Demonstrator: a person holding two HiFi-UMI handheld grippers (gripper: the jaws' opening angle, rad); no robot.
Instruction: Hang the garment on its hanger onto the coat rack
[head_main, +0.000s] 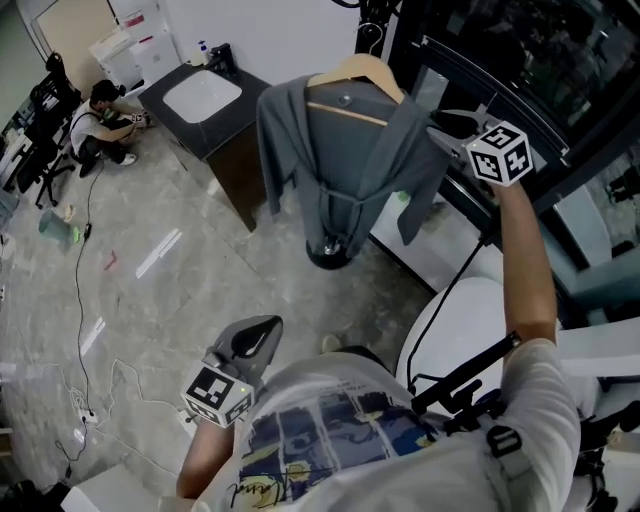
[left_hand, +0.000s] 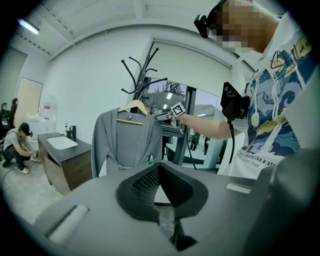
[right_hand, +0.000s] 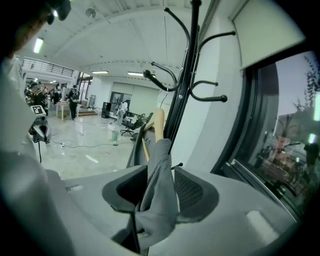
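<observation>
A grey garment (head_main: 345, 170) hangs on a wooden hanger (head_main: 365, 70), whose hook sits up on the black coat rack (right_hand: 187, 75). The rack's round base (head_main: 330, 255) shows below the hem. My right gripper (head_main: 445, 130) is raised at the garment's right shoulder. In the right gripper view its jaws (right_hand: 157, 185) stand apart with a fold of grey cloth (right_hand: 160, 190) hanging between them, a gap showing beside one pad. My left gripper (head_main: 255, 340) is held low near my body, shut and empty, pointing towards the garment (left_hand: 127, 142).
A dark cabinet with a white sink (head_main: 200, 100) stands left of the rack. A person crouches (head_main: 100, 120) by it at the far left. Cables (head_main: 80, 300) trail over the grey floor. A dark window frame (head_main: 520, 90) runs behind the rack on the right.
</observation>
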